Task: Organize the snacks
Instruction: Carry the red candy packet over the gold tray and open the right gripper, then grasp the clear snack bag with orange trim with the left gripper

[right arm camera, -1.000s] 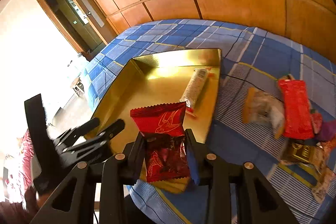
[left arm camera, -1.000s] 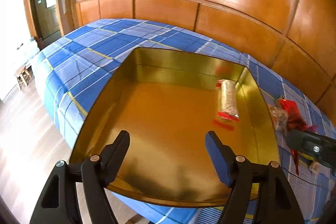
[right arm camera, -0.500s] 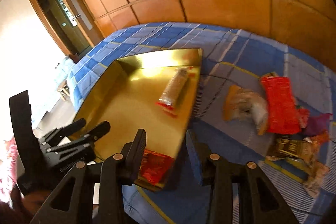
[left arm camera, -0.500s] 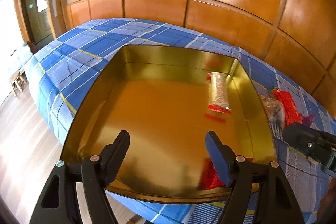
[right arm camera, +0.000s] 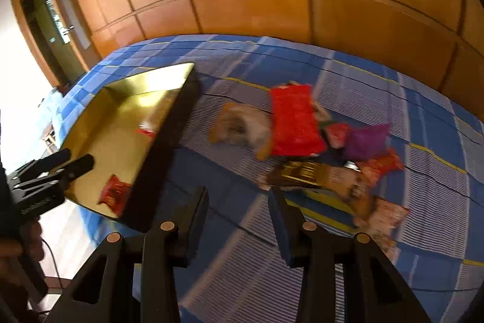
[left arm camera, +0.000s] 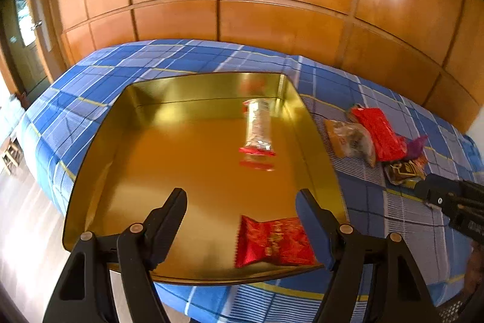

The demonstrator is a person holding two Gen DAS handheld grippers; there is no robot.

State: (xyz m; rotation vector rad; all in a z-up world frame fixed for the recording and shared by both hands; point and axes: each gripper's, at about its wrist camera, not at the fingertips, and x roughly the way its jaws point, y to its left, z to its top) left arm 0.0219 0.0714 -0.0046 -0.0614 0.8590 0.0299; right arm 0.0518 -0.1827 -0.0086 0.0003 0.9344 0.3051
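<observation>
A bed covered in a blue plaid sheet (left arm camera: 187, 62) fills the scene, backed by a wall of orange wood panels (left arm camera: 272, 14). On the sheet sits a wide, shallow gold tin (left arm camera: 99, 141) with low walls. Two snacks lie on its floor: a clear tube-shaped packet with red ends (left arm camera: 257, 129) towards the far right wall, and a small red foil packet (left arm camera: 272, 241) near the front right corner, flat on the tin floor.

On the sheet beside the tin, to its right, lies a loose heap of snacks. The biggest of them is a long red packet (right arm camera: 295, 123), resting partly over a pale crinkled bag with brown edges (right arm camera: 242, 126). Next to these are a purple wrapper (right arm camera: 367, 138), a dark brown and gold packet (right arm camera: 302, 174) and a few smaller wrappers too blurred to tell apart.

The left gripper (left arm camera: 242, 205) hangs over the near edge of the tin with its jaws spread wide and nothing between them; the red foil packet shows below the right finger, not touching it as far as can be seen. The right gripper (right arm camera: 239, 202) is over bare sheet between the tin and the heap, its jaws partly apart and empty, touching no snack.
</observation>
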